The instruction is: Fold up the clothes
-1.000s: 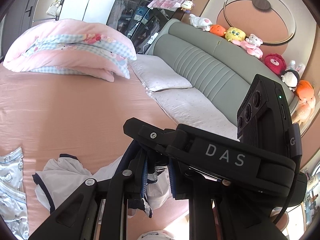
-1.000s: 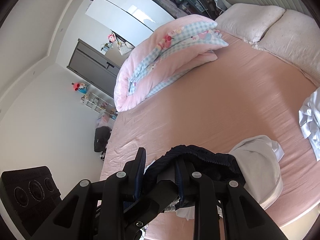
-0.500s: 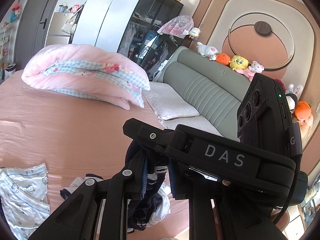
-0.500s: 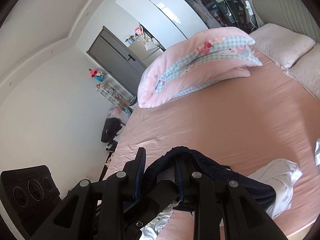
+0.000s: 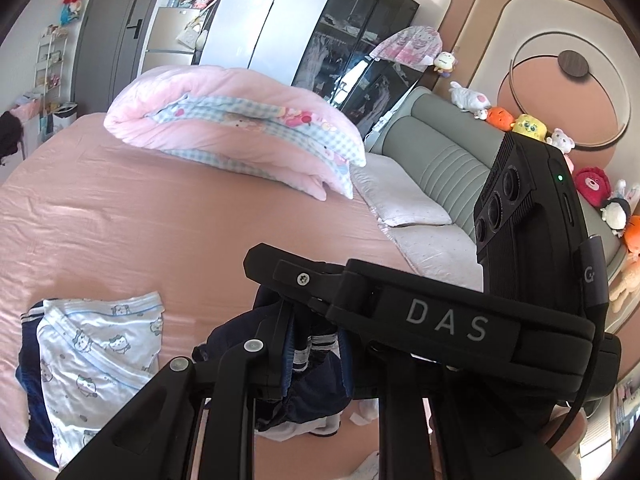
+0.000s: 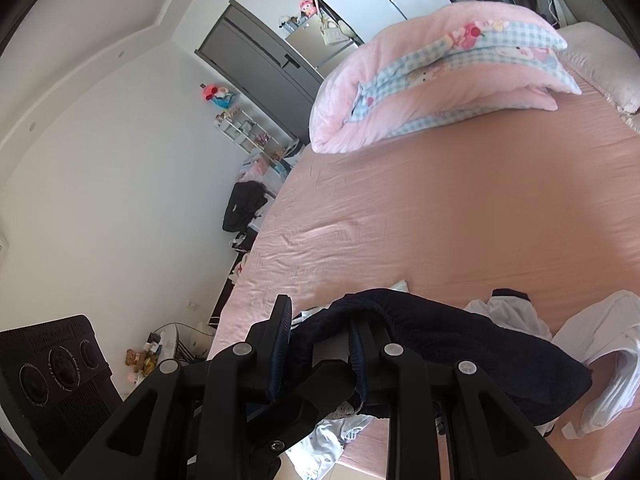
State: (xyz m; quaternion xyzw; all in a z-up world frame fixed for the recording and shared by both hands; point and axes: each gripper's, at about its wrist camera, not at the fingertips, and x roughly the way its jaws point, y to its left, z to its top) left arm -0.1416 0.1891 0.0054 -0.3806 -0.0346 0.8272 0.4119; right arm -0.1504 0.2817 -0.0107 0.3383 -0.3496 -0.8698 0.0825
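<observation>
Left wrist view: the left gripper (image 5: 310, 344) is clamped on one end of the navy garment (image 5: 308, 396), which sags below its fingers. The right gripper (image 6: 320, 348) pinches the other end, so the garment's (image 6: 440, 352) long axis runs between both hands above the near edge of the bed (image 6: 460, 208). Just beside lie a printed top (image 5: 104, 352) and white clothes (image 6: 600, 360); farther off, the folded duvet (image 5: 240, 128), well clear.
</observation>
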